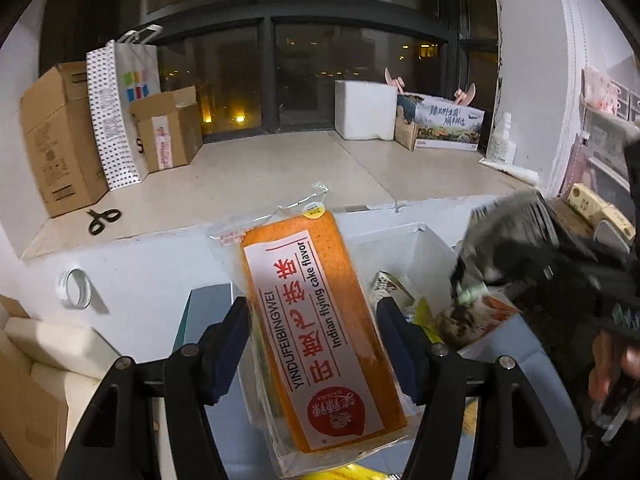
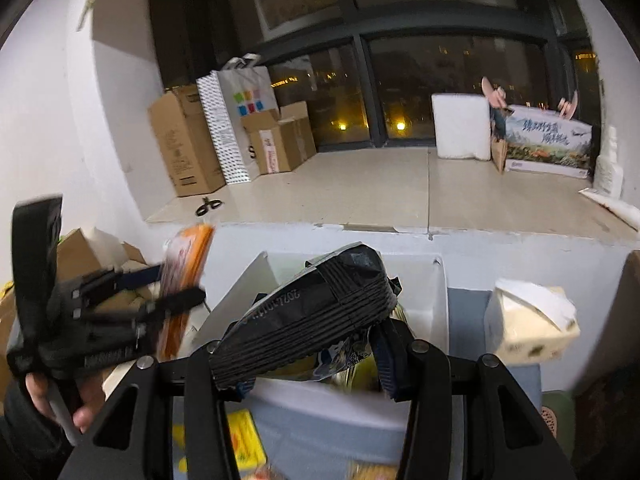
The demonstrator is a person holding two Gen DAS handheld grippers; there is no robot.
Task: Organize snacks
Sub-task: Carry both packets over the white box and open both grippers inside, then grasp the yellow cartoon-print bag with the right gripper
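Note:
An orange cake pack [image 1: 316,340], labelled Indian flying cake flavor and wrapped in clear film, stands between the fingers of my left gripper [image 1: 312,308], which is shut on it. In the right wrist view a black crinkled snack packet [image 2: 320,308] lies across my right gripper [image 2: 296,344], shut on it. Both packs hang above a white bin [image 1: 416,236] holding several snack packets. The right gripper [image 1: 472,276] shows blurred at the right of the left wrist view. The left gripper [image 2: 176,284] with the orange pack [image 2: 188,264] appears at the left of the right wrist view, a hand behind it.
A tiled window ledge behind the bin carries cardboard boxes [image 1: 60,136], a dotted paper bag [image 1: 112,120], scissors [image 1: 103,221], a white foam box [image 1: 366,110] and a printed carton [image 1: 448,124]. A tissue pack [image 2: 528,328] sits right of the bin. Yellow packets [image 2: 244,440] lie below.

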